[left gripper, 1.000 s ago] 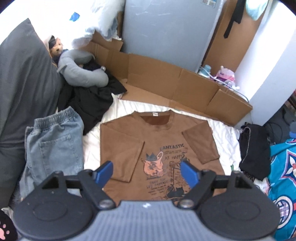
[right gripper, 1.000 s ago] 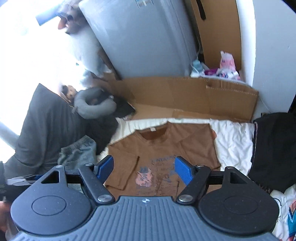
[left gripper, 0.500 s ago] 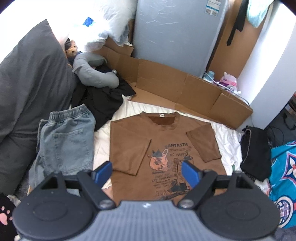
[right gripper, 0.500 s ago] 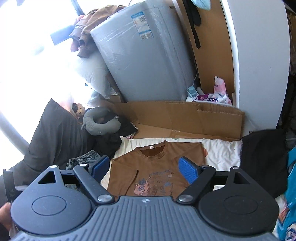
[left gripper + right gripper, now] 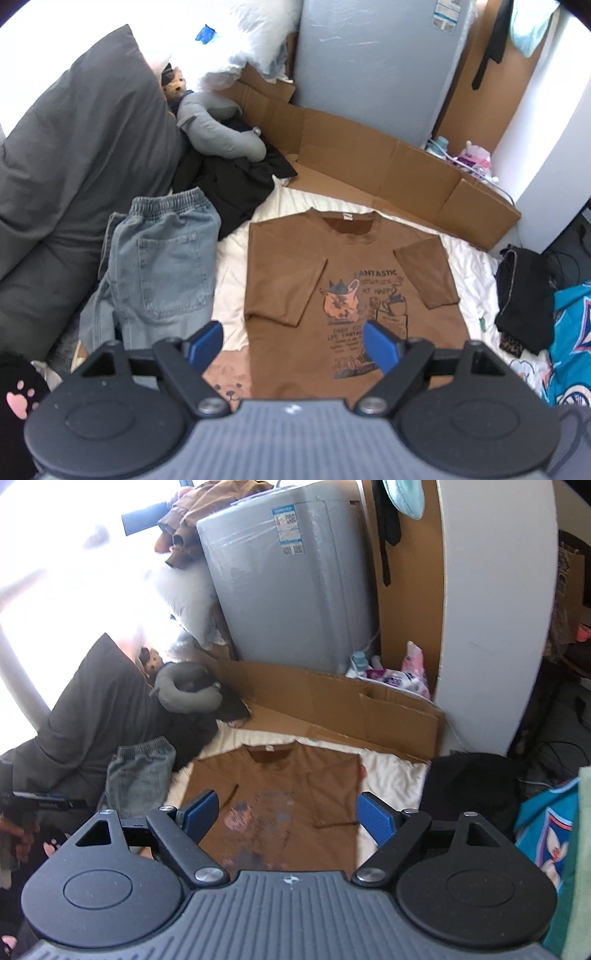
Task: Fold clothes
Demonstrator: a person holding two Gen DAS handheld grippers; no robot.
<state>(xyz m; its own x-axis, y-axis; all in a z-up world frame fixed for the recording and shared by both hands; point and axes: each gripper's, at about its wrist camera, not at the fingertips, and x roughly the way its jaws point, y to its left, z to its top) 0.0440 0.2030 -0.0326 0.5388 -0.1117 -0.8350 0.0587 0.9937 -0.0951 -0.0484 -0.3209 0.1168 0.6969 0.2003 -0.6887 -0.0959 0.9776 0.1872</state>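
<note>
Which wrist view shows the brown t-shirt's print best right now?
The left wrist view: the brown t-shirt lies flat and sharp, both sleeves folded in, lettering and graphic readable. In the right wrist view the shirt looks smaller, its print blurred into smudges.

T-shirt (image 5: 354,280) lies flat on the sheet (image 5: 469,258), centre. Jeans (image 5: 162,266) just left of it. Cardboard (image 5: 369,166) beyond, far side. Pillow (image 5: 74,155) far left.

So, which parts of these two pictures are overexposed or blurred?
Left wrist view: window light at top left is blown out; the T-shirt print is sharp. Right wrist view: the left side is washed out, and the T-shirt print looks blurred.
</note>
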